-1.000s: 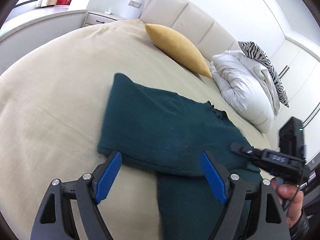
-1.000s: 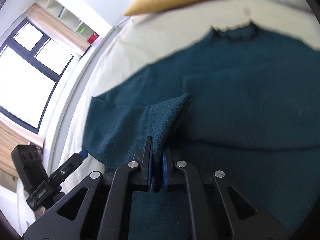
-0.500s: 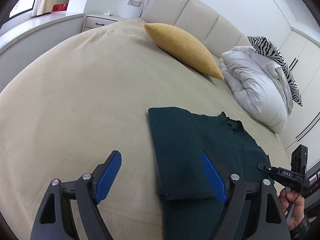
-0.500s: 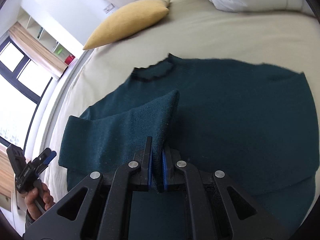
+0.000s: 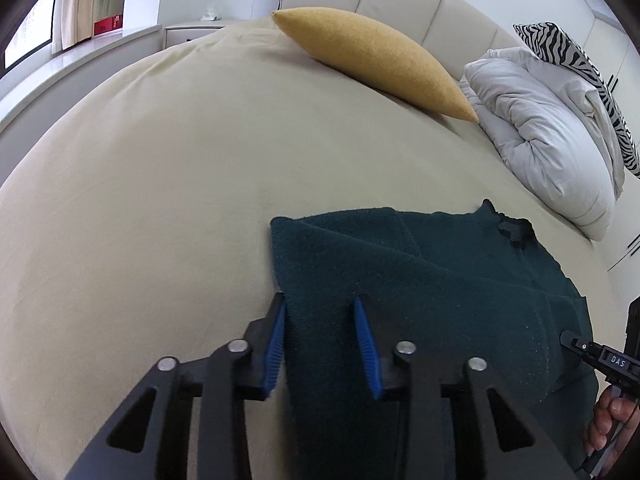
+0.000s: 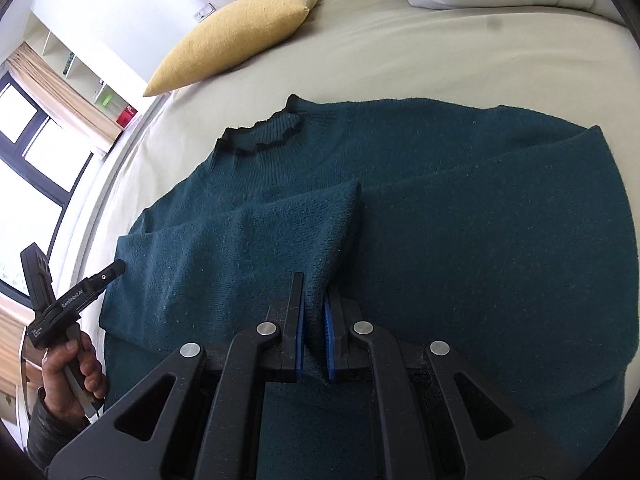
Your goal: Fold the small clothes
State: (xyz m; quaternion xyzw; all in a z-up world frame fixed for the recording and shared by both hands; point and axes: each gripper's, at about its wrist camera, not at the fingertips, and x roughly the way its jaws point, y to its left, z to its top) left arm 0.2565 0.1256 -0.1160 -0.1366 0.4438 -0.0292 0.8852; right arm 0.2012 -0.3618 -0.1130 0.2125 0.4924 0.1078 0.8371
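Observation:
A dark teal knit sweater (image 5: 440,280) lies flat on the beige bed (image 5: 140,200), collar (image 6: 260,136) toward the headboard, with one sleeve folded across its body. My left gripper (image 5: 318,304) is low at the sweater's folded left edge. Its jaws are closing with that edge between the blue pads (image 5: 276,340), and a gap still shows. My right gripper (image 6: 316,284) is shut on the folded sleeve's end (image 6: 332,232), held just above the sweater's body. Each gripper, with the hand holding it, also appears at the edge of the other's view: the left gripper (image 6: 112,270) and the right gripper (image 5: 576,344).
A yellow pillow (image 5: 372,60) and a bunched white duvet (image 5: 540,132) with a zebra-print pillow (image 5: 576,52) lie against the padded headboard. A nightstand (image 5: 192,32) and window (image 6: 24,148) are beyond the bed's left side. Bare sheet stretches left of the sweater.
My left gripper moved to the sweater's left folded edge and its jaws narrowed around it. My right gripper carried the sleeve across the body and lowered it, staying shut.

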